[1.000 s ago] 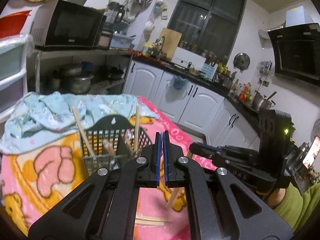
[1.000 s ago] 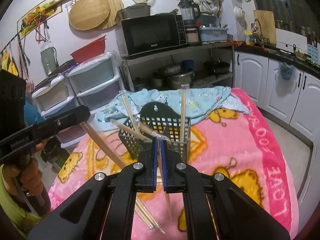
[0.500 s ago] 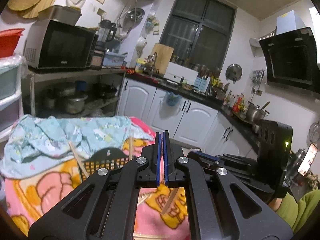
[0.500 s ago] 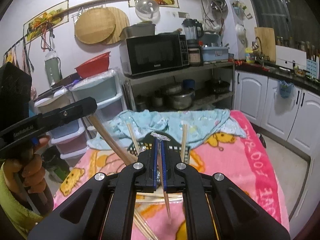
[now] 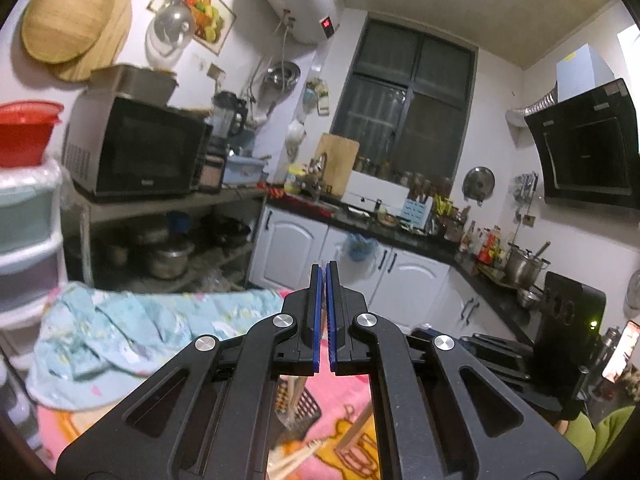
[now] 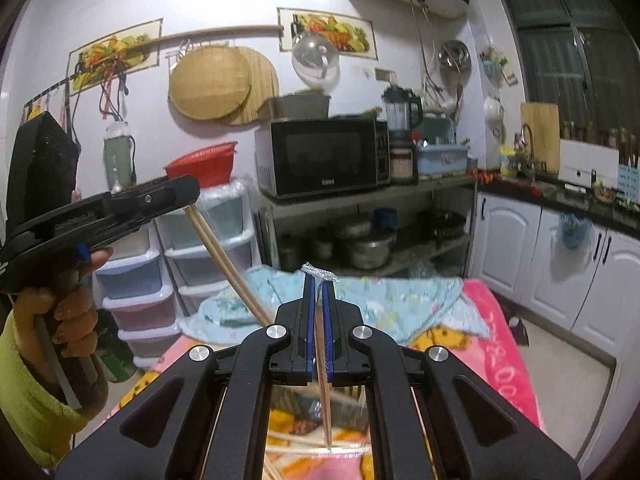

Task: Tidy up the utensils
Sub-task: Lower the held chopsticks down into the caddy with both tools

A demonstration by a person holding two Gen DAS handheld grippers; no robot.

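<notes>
My right gripper is shut on a plastic-wrapped chopstick that hangs down between the jaws, its wrapper tip poking above them. My left gripper is shut; in the right wrist view it holds a pair of wooden chopsticks slanting down to the right. The black mesh utensil basket shows only in part below the left jaws, with chopsticks in it. Loose chopsticks lie on the pink blanket beneath both grippers.
A light blue cloth lies on the far side of the blanket. Plastic drawers stand at the left, a shelf with a microwave and pots behind. White cabinets run along the right.
Both grippers have risen and tilted up, so the basket has dropped nearly out of view. Each still holds its chopsticks.
</notes>
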